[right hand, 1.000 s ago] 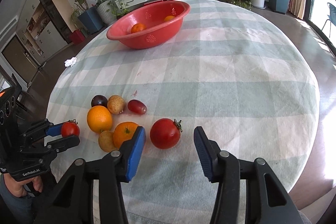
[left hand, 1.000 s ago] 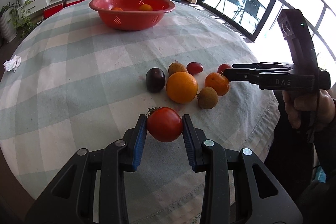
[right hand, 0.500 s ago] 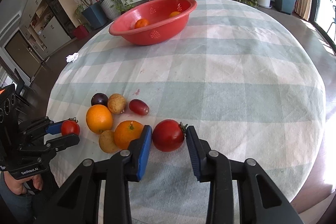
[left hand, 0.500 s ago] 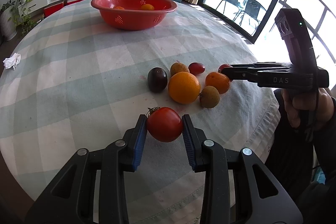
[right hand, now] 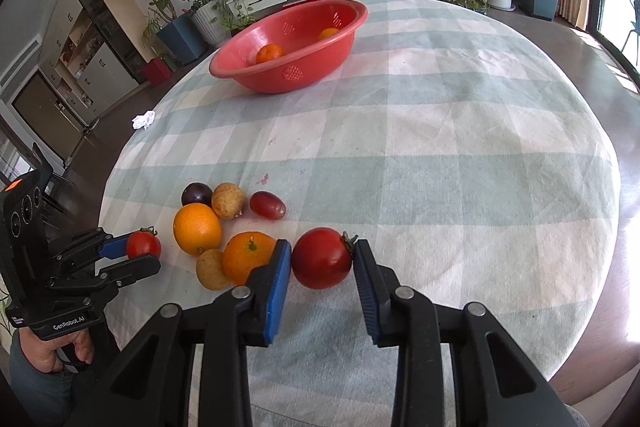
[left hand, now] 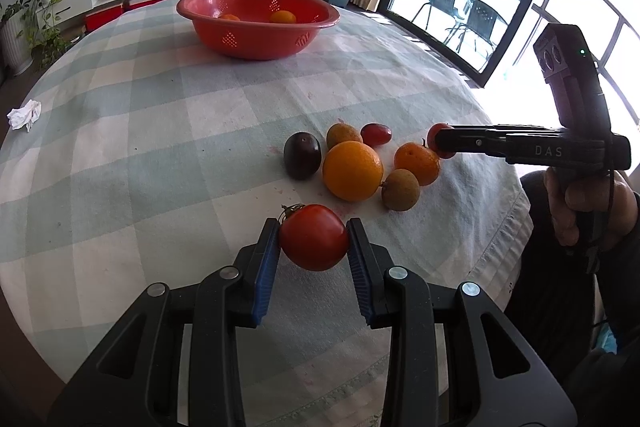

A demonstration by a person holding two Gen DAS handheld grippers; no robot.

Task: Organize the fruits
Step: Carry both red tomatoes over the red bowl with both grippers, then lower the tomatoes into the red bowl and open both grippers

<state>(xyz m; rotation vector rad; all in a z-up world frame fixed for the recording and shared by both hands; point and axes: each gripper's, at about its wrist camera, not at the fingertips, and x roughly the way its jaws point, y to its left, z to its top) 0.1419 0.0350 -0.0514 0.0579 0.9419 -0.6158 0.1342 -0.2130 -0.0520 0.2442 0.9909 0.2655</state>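
At the far left of the right wrist view a hand (right hand: 52, 351) grips the left gripper (right hand: 138, 254), whose blue pads are pinched on the left tomato (right hand: 143, 244), a small red one with a green stem, near the edge of the round table under its pale green checked tablecloth (right hand: 440, 147); whether that tomato rests on the cloth or hangs clear of it I cannot tell. Just to its right lies a loose cluster of fruit: a dark plum (right hand: 196, 193) at the back, touching a round tan fruit (right hand: 227, 201) beside it, with a big orange (right hand: 197, 229) in front of both. A red grape (right hand: 267, 204) lies a little to the right of the tan fruit. Nearer the camera a smaller tan fruit (right hand: 210, 269) sits against a mandarin (right hand: 248, 257), and the mandarin touches the outer side of the right gripper's left finger. The right gripper (right hand: 322, 267) has its pads pressed on either side of the right tomato (right hand: 321, 259), a larger red one lying on the cloth with its stem turned toward the right pad. Far back, well apart from the cluster, a red colander bowl (right hand: 288, 83) stands on the cloth with two small oranges (right hand: 270, 53) inside. A crumpled white tissue (right hand: 144, 120) lies by the table's left edge
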